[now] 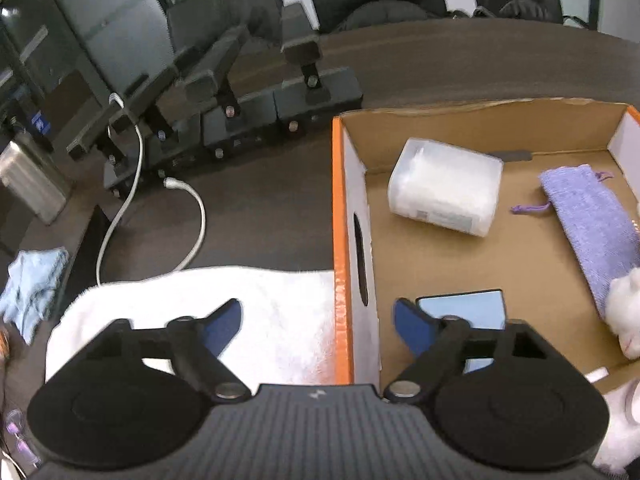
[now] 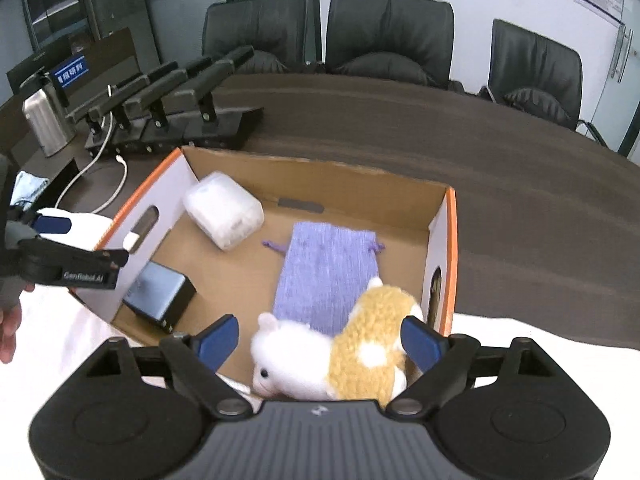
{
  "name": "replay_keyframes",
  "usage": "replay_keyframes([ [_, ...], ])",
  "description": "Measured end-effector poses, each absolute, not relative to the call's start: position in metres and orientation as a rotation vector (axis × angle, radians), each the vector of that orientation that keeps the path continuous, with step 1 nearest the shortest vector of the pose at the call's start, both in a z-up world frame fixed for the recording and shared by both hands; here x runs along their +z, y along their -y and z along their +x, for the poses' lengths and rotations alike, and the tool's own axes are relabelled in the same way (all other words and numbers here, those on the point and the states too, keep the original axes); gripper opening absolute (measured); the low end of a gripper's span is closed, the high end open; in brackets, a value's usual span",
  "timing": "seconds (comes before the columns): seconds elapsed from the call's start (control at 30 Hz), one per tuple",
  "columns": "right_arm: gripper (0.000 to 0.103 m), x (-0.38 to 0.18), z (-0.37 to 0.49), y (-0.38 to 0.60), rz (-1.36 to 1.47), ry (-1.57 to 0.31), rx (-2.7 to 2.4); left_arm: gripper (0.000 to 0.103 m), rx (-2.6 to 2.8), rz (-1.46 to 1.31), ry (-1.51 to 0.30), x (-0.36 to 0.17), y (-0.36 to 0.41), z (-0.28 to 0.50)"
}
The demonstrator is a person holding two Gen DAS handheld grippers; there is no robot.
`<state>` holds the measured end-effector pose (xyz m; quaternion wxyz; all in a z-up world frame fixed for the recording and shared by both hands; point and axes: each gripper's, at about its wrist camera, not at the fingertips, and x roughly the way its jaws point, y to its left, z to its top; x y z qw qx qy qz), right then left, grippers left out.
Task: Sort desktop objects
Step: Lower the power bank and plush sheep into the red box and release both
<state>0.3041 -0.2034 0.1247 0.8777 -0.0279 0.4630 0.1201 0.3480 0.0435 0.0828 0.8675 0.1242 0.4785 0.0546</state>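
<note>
Inside the box (image 2: 360, 176), near its near right wall, the plush toy (image 2: 340, 360) is lying between my wide-open right gripper (image 2: 320, 340), while I am holding my left gripper (image 1: 318, 320) wide open, gripping nothing.

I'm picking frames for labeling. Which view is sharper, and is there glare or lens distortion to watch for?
Right wrist view is sharper: the plush toy and purple pouch read cleanly. Left wrist view is softer, with the white towel blown out and the black box reflecting pale light. Both fisheyes bend the cardboard box edges and table rim.
</note>
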Motion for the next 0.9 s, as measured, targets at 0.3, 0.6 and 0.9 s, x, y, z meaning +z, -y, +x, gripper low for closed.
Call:
replay_keyframes([
  [0.3,0.088,0.097,0.318,0.209,0.0,-0.991,0.253,0.022,0.029,0.18,-1.008,0.048,-0.051,0.365],
  [0.6,0.086,0.079,0.321,0.208,-0.066,-1.029,0.201,0.012,0.081,0.124,-1.029,0.055,-0.046,0.348],
  [0.9,0.086,0.091,0.309,0.208,-0.059,-1.059,0.176,0.077,0.053,0.129,-1.033,0.076,-0.043,0.331],
])
